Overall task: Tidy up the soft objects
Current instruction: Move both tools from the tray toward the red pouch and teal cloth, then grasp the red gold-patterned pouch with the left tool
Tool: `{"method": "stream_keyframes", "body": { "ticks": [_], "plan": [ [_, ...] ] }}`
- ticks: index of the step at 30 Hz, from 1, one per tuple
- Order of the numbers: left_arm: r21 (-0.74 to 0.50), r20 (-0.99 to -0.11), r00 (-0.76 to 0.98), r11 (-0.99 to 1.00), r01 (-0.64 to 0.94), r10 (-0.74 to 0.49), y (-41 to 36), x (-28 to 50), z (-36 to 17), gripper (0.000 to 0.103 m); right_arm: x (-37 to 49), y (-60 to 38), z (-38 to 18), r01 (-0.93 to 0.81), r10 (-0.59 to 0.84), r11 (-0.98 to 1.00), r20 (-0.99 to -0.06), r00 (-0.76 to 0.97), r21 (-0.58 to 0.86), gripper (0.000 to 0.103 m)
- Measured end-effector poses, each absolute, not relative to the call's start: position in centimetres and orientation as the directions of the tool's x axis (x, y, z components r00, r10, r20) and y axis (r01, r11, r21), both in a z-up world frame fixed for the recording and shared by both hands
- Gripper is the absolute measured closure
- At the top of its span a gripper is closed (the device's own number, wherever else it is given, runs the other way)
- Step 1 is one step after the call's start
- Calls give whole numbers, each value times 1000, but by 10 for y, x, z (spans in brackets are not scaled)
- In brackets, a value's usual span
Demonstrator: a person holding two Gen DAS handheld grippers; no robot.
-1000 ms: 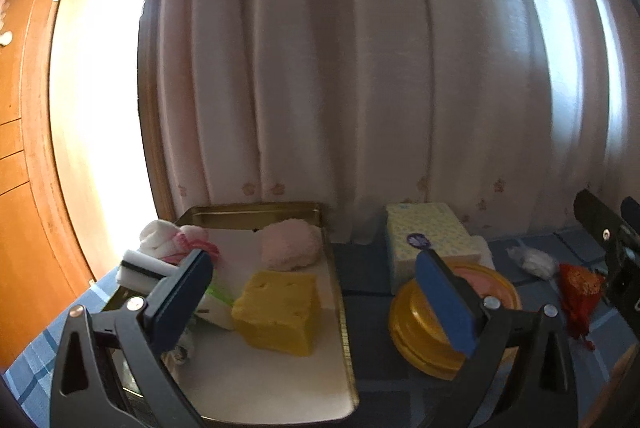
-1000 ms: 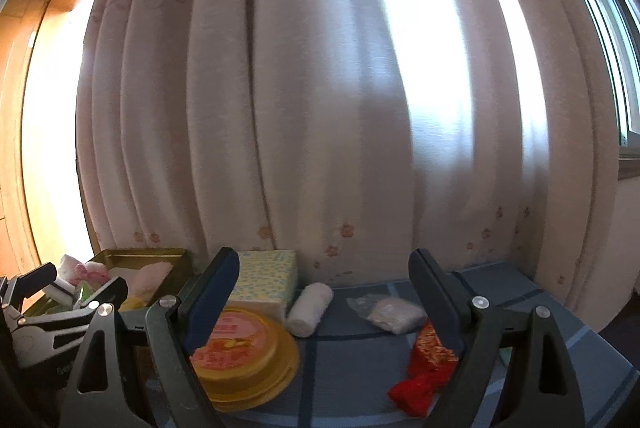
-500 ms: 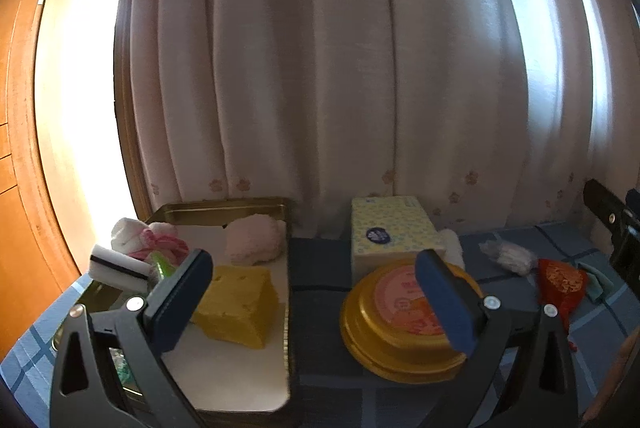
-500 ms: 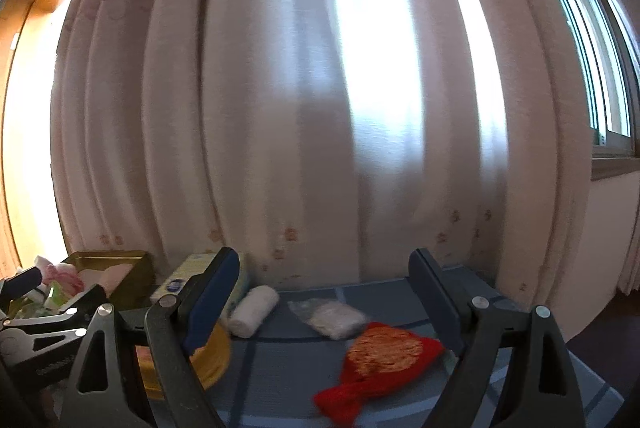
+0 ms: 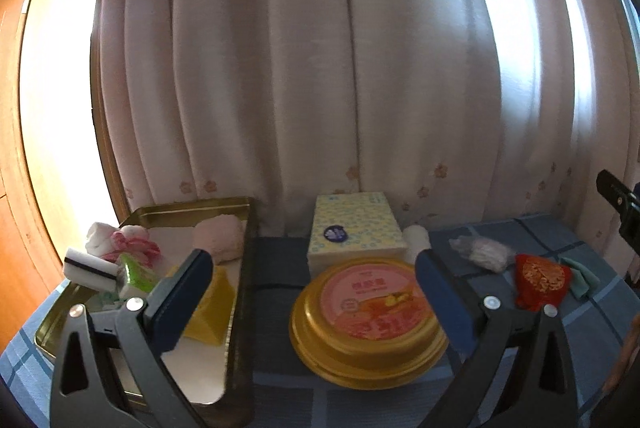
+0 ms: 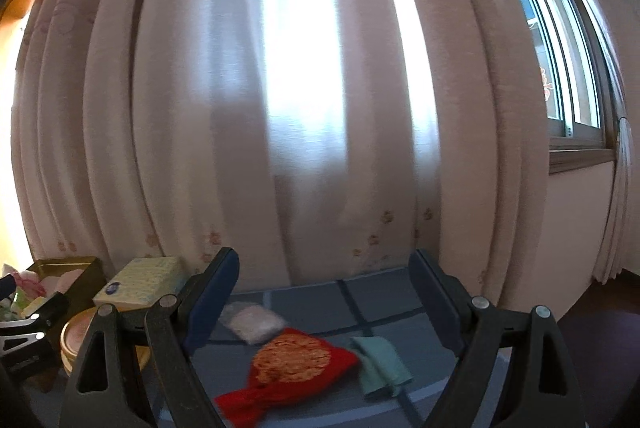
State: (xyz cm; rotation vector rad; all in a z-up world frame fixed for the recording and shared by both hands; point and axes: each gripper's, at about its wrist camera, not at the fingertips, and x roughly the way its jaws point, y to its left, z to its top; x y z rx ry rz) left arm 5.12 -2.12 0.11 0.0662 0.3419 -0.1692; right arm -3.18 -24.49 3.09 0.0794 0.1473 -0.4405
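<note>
The right tongs (image 6: 324,292) are held wide and empty above the red pouch (image 6: 294,364), which lies on the counter (image 6: 384,304) between the clear packet (image 6: 252,320) and the green cloth (image 6: 380,360). The pouch's plump middle is best straddled before any squeeze. The left tongs (image 5: 308,292), equally wide and empty, are aimed toward the tin (image 5: 368,316). The tray (image 5: 188,210) is partly blocked; the cloth's near edge is blurred.

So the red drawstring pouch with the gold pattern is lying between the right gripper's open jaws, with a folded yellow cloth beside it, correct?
Not quite: the folded cloth beside the red drawstring pouch with the gold pattern is pale green, not yellow, as the right wrist view shows. The rest holds: the pouch lies on the blue checked tablecloth between the right gripper's open jaws.
</note>
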Motion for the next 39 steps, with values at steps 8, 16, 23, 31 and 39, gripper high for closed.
{"method": "stream_keyframes", "body": {
  "ticks": [8,16,23,31,39],
  "plan": [
    [45,-361,912,973,226,-195,-42,50,-1,0,-39,-274,31,483,-468,874,-177,866,53,15],
    [43,-413,842,917,398,-346,-87,47,-4,0,-47,-300,31,560,-541,826,-199,817,55,15],
    [66,-528,720,823,565,-451,-156,50,-12,0,-52,-337,24,614,-559,771,-283,779,168,15],
    [53,-684,604,797,601,-409,-211,70,-32,1,-53,-343,24,611,-546,765,-298,783,203,14],
    [-76,-768,448,759,646,-458,-223,83,-48,64,-46,-341,22,607,-541,776,-313,780,171,14]
  ]
}}
